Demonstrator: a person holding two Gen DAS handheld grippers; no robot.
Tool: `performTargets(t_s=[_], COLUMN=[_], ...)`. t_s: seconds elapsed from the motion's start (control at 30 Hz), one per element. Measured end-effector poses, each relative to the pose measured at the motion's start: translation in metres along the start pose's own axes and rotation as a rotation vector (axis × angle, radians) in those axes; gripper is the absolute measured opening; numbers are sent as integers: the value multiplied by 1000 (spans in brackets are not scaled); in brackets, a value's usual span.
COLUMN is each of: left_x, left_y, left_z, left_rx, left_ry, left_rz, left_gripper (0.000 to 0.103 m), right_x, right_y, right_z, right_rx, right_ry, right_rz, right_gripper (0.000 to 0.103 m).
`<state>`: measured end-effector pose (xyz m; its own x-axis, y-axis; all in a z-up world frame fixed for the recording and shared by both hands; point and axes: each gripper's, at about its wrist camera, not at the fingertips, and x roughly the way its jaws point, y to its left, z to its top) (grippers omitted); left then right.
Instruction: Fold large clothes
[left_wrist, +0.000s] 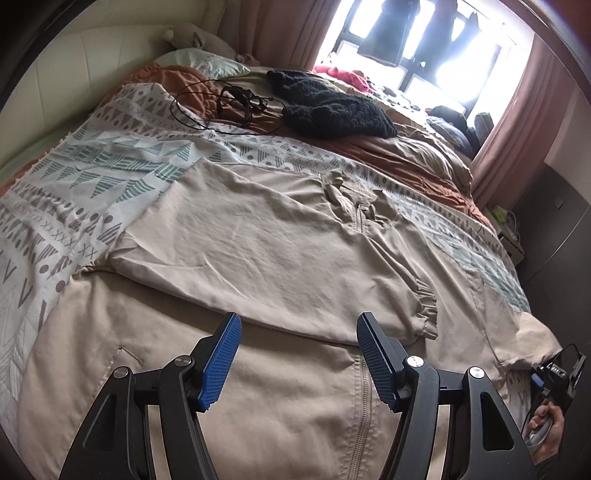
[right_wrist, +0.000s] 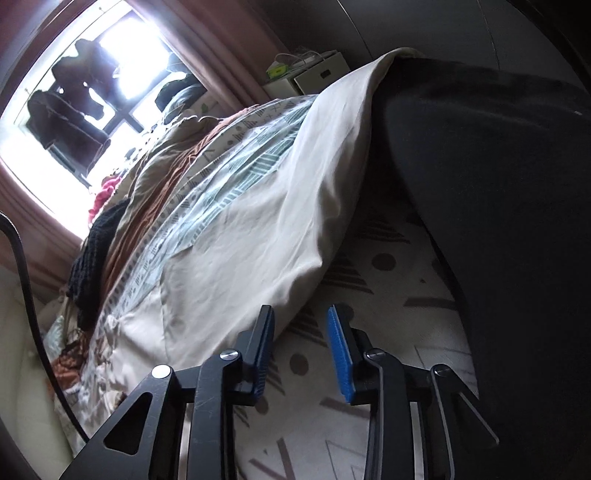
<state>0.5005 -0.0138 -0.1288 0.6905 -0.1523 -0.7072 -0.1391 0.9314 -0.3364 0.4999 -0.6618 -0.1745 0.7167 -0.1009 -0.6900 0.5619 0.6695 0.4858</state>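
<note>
Beige, crinkled cotton: the zip-front garment (left_wrist: 258, 236) lies spread on the bed's patterned cover (left_wrist: 74, 192), one ruffle-cuffed sleeve folded across its body. The left gripper (left_wrist: 297, 354) hovers over it, ribbed blue pads apart, empty. The right gripper (right_wrist: 300, 347) hangs by the garment's draped edge (right_wrist: 258, 229), jaws narrowly parted, nothing between them.

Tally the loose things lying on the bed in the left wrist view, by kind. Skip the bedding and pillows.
Beige jacket: 1
Dark knit garment: 1
Pink garment near the window: 1
Black cable bundle: 1
Total: 4
</note>
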Motion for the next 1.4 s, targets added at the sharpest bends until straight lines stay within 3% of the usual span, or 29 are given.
performTargets(t_s=[0.2, 0.23, 0.33, 0.6, 0.87, 1.07, 1.23, 1.37, 1.4], left_x=[14, 15, 14, 10, -2, -10, -10, -8, -7], left_y=[7, 9, 13, 13, 10, 15, 25, 28, 27], left_z=[1, 1, 2, 0, -1, 0, 5, 6, 6], left_rx=[-15, -19, -31, -36, -25, -19, -45, -59, -53], left_ry=[32, 34, 30, 33, 18, 2, 0, 5, 5], left_rz=[24, 30, 34, 13, -22, -19, -6, -3, -2], left_gripper=[66, 66, 66, 66, 66, 66, 66, 66, 66], right_x=[21, 25, 28, -20, -55, -45, -10, 26, 28], right_y=[-3, -4, -2, 42, 81, 119, 154, 168, 165], right_z=[11, 12, 14, 13, -9, -42, -81, -108, -107], right_rx=[41, 45, 35, -72, -111, -160, -193, -207, -186], right_ry=[-10, -12, -26, -130, -126, -38, 130, 296, 309], right_rz=[5, 8, 30, 125, 262, 362, 432, 337, 344], right_gripper=[21, 13, 6, 4, 4, 4, 5, 13, 26])
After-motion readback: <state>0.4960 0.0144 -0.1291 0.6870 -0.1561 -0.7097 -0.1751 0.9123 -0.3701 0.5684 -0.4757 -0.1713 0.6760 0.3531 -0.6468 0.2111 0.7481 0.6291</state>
